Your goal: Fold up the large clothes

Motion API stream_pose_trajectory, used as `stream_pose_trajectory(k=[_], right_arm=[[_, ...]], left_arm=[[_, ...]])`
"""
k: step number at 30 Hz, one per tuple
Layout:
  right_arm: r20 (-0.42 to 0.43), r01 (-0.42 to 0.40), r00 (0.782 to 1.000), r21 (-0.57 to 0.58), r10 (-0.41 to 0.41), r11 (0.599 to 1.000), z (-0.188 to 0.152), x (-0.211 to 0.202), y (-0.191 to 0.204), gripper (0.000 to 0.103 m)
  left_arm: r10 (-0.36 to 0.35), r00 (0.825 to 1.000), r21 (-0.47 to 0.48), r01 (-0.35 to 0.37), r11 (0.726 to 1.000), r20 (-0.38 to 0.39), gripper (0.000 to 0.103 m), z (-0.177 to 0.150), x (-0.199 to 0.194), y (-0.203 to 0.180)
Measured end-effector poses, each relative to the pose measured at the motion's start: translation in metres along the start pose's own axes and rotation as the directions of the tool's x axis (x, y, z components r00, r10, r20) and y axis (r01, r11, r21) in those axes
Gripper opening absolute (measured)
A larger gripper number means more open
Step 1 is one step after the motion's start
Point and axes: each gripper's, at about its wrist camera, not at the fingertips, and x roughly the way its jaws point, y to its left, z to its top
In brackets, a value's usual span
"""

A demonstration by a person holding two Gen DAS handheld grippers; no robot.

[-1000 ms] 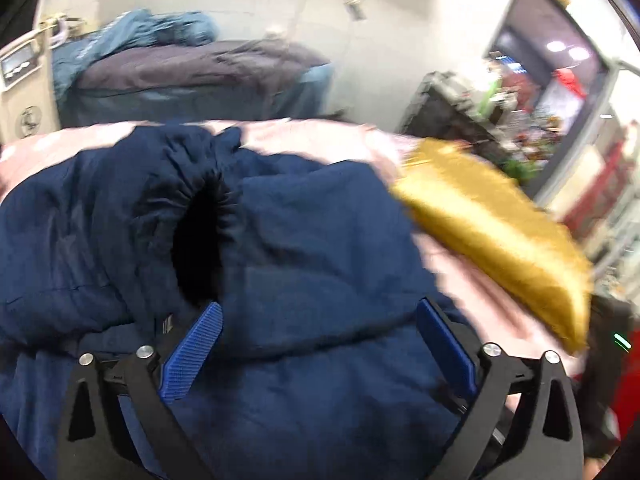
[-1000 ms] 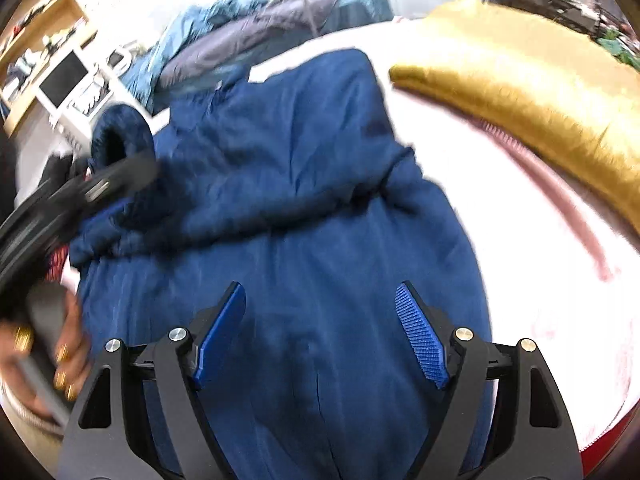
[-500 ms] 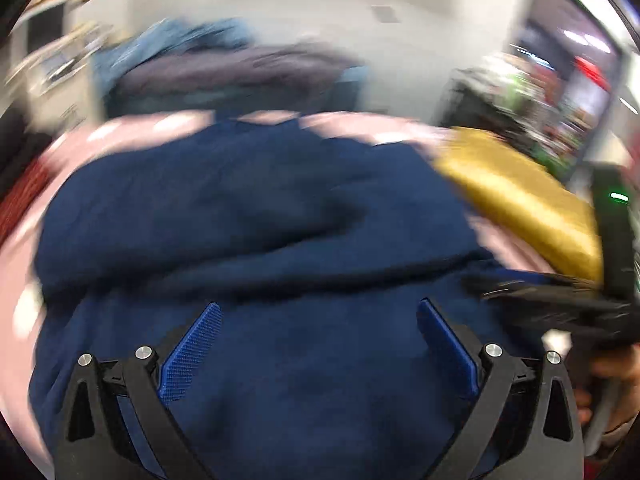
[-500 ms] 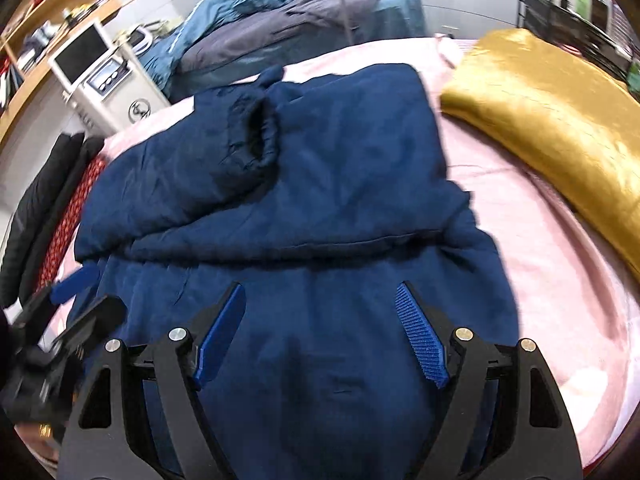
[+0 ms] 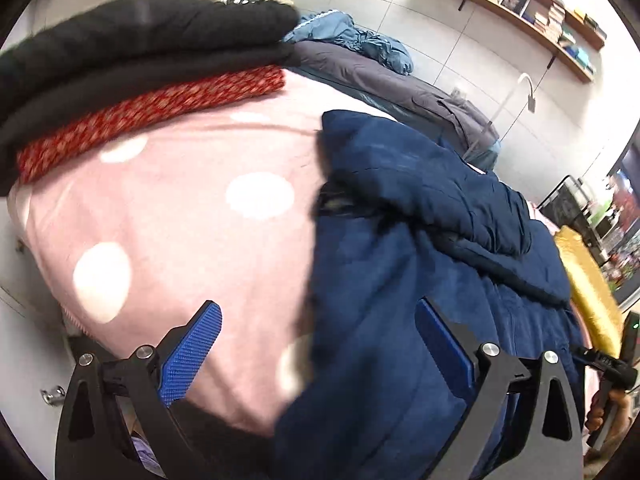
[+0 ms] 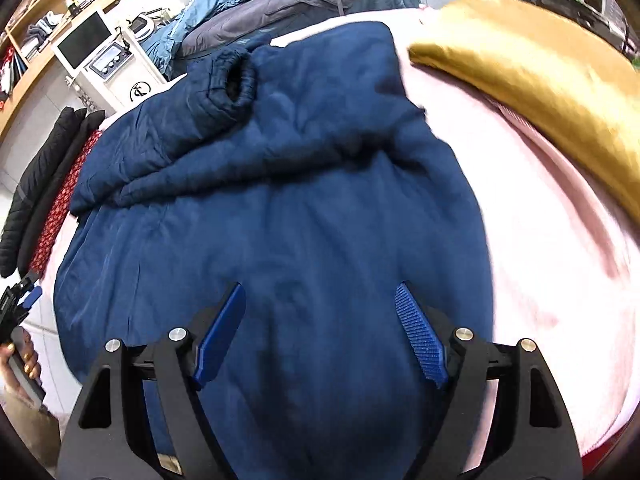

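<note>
A large navy padded jacket [image 6: 280, 200] lies spread on a pink bed cover [image 6: 540, 240], with one sleeve [image 6: 188, 108] folded across its upper part. It also shows in the left wrist view [image 5: 420, 280]. My right gripper [image 6: 320, 332] is open and empty, low over the jacket's lower middle. My left gripper [image 5: 320, 348] is open and empty at the jacket's left edge, one pad over the pink dotted cover [image 5: 180, 220], the other over navy fabric. The left gripper's tip shows at the right wrist view's left edge [image 6: 20, 300].
A gold pillow [image 6: 540, 72] lies at the right of the bed. Folded black and red clothes [image 5: 140, 72] are stacked at the bed's left. A second bed with grey and blue bedding [image 6: 300, 0] and a white machine [image 6: 104, 60] stand behind.
My left gripper has swung left from over the jacket's middle to its left edge, so the pink cover and stacked clothes now fill its view. The right gripper has barely moved.
</note>
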Motion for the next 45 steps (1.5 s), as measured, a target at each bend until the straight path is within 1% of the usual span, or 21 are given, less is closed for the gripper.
stream_pose_trajectory(k=[4,7,9,13,16,18,19,22,26,28,29,30,31,33,35,38,39,40,42,44,45], right_arm=[[-0.020,-0.008,1.000,-0.066,0.007,0.998,-0.019,-0.012,-0.004,0.077],[-0.014,0.015,1.000,-0.129,-0.017,0.992,-0.034,-0.021,-0.001,0.077],[-0.012,0.008,1.000,-0.136,-0.010,0.991,-0.042,-0.027,-0.003,0.077],[-0.014,-0.024,1.000,-0.114,0.023,0.993,-0.054,-0.041,-0.013,0.077],[-0.026,-0.022,0.999,-0.109,0.019,0.994,-0.062,-0.048,-0.020,0.077],[-0.034,-0.013,0.999,-0.100,0.009,0.995,-0.071,-0.054,-0.026,0.077],[-0.043,-0.011,0.999,-0.096,0.007,0.995,-0.075,-0.055,-0.029,0.077],[-0.082,-0.008,0.997,-0.085,0.001,0.996,-0.092,-0.057,-0.037,0.077],[-0.190,-0.085,0.979,-0.033,0.078,0.996,-0.117,-0.049,-0.044,0.077],[-0.243,-0.120,0.964,-0.021,0.111,0.993,-0.130,-0.042,-0.044,0.068],[-0.264,-0.141,0.955,-0.013,0.133,0.990,-0.136,-0.040,-0.042,0.061],[-0.288,-0.166,0.945,-0.006,0.158,0.986,-0.141,-0.037,-0.040,0.055],[-0.302,-0.183,0.938,-0.008,0.172,0.983,-0.144,-0.035,-0.037,0.053],[-0.308,-0.194,0.934,-0.006,0.183,0.981,-0.146,-0.031,-0.035,0.050],[-0.322,-0.217,0.922,0.027,0.214,0.976,-0.146,-0.025,-0.038,0.047],[-0.336,-0.234,0.912,0.051,0.238,0.971,-0.146,-0.021,-0.040,0.037],[-0.340,-0.243,0.908,0.042,0.243,0.969,-0.144,-0.021,-0.036,0.033],[-0.344,-0.261,0.904,0.029,0.255,0.965,-0.141,-0.023,-0.032,0.031],[-0.338,-0.300,0.896,0.019,0.288,0.954,-0.133,-0.028,-0.027,0.028],[-0.319,-0.343,0.890,0.004,0.326,0.939,-0.124,-0.035,-0.018,0.027],[-0.311,-0.359,0.888,-0.008,0.338,0.933,-0.118,-0.038,-0.014,0.027]], left_arm=[[-0.103,0.991,0.033,0.106,0.994,-0.084,0.085,-0.014,-0.002,0.026],[-0.155,0.980,0.057,0.163,0.985,-0.126,0.084,-0.025,0.000,0.035],[-0.175,0.973,0.064,0.186,0.980,-0.149,0.084,-0.034,0.005,0.033],[-0.222,0.947,0.121,0.255,0.959,-0.234,0.084,-0.062,0.014,0.024],[-0.214,0.936,0.159,0.265,0.951,-0.281,0.085,-0.081,0.026,0.016],[-0.211,0.930,0.148,0.265,0.953,-0.302,0.085,-0.090,0.032,0.016],[-0.222,0.922,0.137,0.276,0.951,-0.317,0.086,-0.095,0.034,0.015],[-0.236,0.911,0.140,0.297,0.945,-0.338,0.086,-0.102,0.038,0.011],[-0.236,0.900,0.133,0.302,0.944,-0.366,0.086,-0.111,0.047,0.008],[-0.247,0.897,0.101,0.302,0.948,-0.366,0.086,-0.114,0.051,0.010],[-0.257,0.892,0.088,0.310,0.947,-0.372,0.086,-0.115,0.053,0.010],[-0.268,0.884,0.084,0.322,0.943,-0.382,0.084,-0.116,0.054,0.008],[-0.278,0.874,0.093,0.340,0.936,-0.399,0.079,-0.119,0.055,0.003],[-0.260,0.873,0.138,0.342,0.930,-0.412,0.074,-0.122,0.055,-0.005],[-0.261,0.868,0.150,0.351,0.924,-0.422,0.067,-0.122,0.054,-0.010],[-0.282,0.855,0.130,0.370,0.920,-0.436,0.052,-0.119,0.053,-0.011],[-0.292,0.849,0.121,0.379,0.918,-0.440,0.042,-0.118,0.051,-0.013],[-0.302,0.842,0.121,0.391,0.912,-0.447,0.035,-0.115,0.048,-0.016],[-0.306,0.834,0.163,0.418,0.894,-0.460,0.027,-0.110,0.040,-0.027],[-0.343,0.822,0.168,0.457,0.874,-0.454,0.024,-0.101,0.029,-0.035],[-0.356,0.821,0.174,0.470,0.866,-0.446,0.022,-0.096,0.024,-0.039]])
